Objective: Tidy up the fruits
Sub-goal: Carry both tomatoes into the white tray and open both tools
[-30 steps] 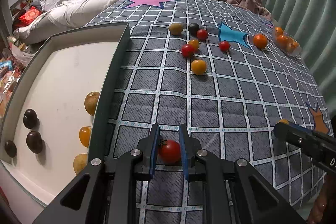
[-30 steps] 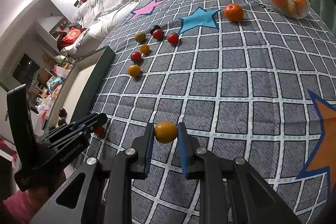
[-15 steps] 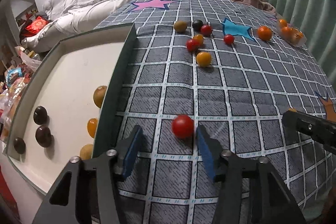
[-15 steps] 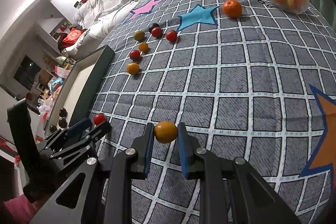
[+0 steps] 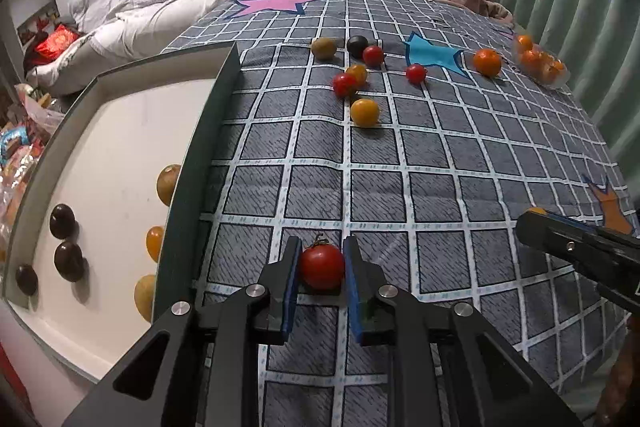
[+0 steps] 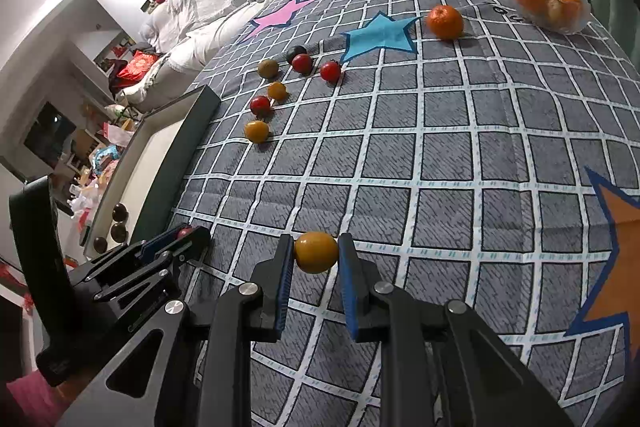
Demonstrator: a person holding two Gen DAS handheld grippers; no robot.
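Note:
My left gripper [image 5: 321, 261] is shut on a red tomato [image 5: 322, 266], low over the checked cloth, just right of the white tray's dark rim [image 5: 200, 163]. The tray holds several dark, yellow and brownish fruits [image 5: 64, 221]. My right gripper [image 6: 315, 253] is shut on a yellow-orange tomato [image 6: 316, 251] above the cloth. The left gripper also shows in the right wrist view [image 6: 180, 233]. Several loose small fruits [image 5: 364, 111] lie farther back on the cloth.
A mandarin [image 5: 487, 62] lies by the blue star, and a clear bowl of mandarins [image 5: 542, 65] stands at the far right edge. A sofa with cushions and a blanket lies behind the table. Clutter lies on the floor to the left.
The left gripper opened half a second ago, leaving the red tomato on the cloth, and has closed on it again. The right gripper has held its yellow-orange tomato throughout.

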